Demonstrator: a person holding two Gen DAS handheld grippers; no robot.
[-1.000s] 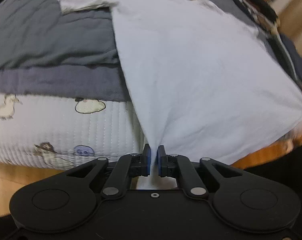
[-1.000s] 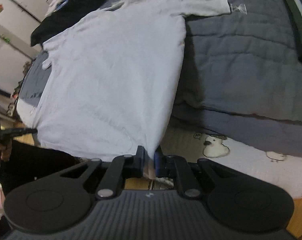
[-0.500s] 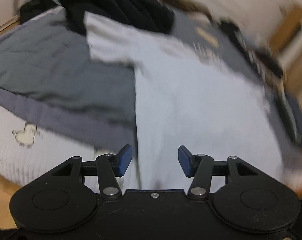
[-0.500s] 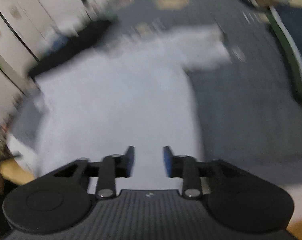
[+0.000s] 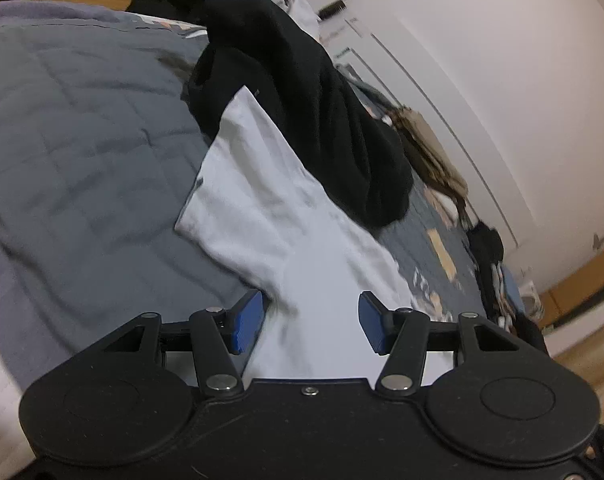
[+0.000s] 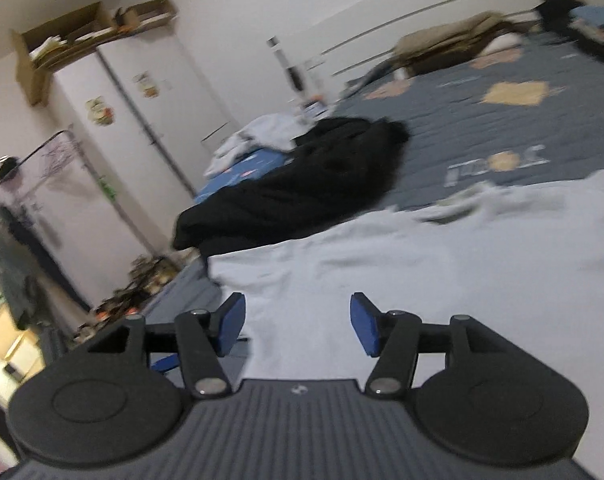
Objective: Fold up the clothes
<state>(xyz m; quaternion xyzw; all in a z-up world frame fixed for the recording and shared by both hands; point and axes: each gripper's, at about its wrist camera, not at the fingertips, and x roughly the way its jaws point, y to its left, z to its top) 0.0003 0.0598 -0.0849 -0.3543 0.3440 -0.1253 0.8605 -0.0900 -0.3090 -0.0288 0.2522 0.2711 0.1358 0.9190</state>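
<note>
Left wrist view: left claw (image 5: pixel 309 326) is wide open w/ nothing between its blue pads (image 5: pixel 248 320), hovering just above the white T-shirt (image 5: pixel 286 240). The shirt lies spread flat on the grey quilt (image 5: pixel 82 152) covering the bed. One sleeve (image 5: pixel 230 200) sticks out to the left side of the view, just ahead of the left pad. Touching the far edge of the shirt is a black garment (image 5: pixel 302 112) in a crumpled heap, partly overlapping the sleeve's top. Beyond it, more clothes piled up, incl. something blue & white; details too small to tell. White wall on the right side.

Right wrist view: right claw (image 6: pixel 298 326) also open, pads (image 6: pixel 361 328) spread apart and empty, over the same white T-shirt (image 6: pixel 421 268). Shirt fabric fills the space between and ahead of the pads; picture is blurred, so can't tell if pads touch cloth. The black garment (image 6: pixel 302 196) sits past the shirt's far-left edge, on the patterned grey bed cover (image 6: pixel 501 140). Behind it a small heap of light clothes (image 6: pixel 258 136). Further back, a white wardrobe (image 6: pixel 142 120) w/ cardboard boxes (image 6: pixel 82 36) on top, and a beige item (image 6: pixel 453 44) at the bed's far end.
</note>
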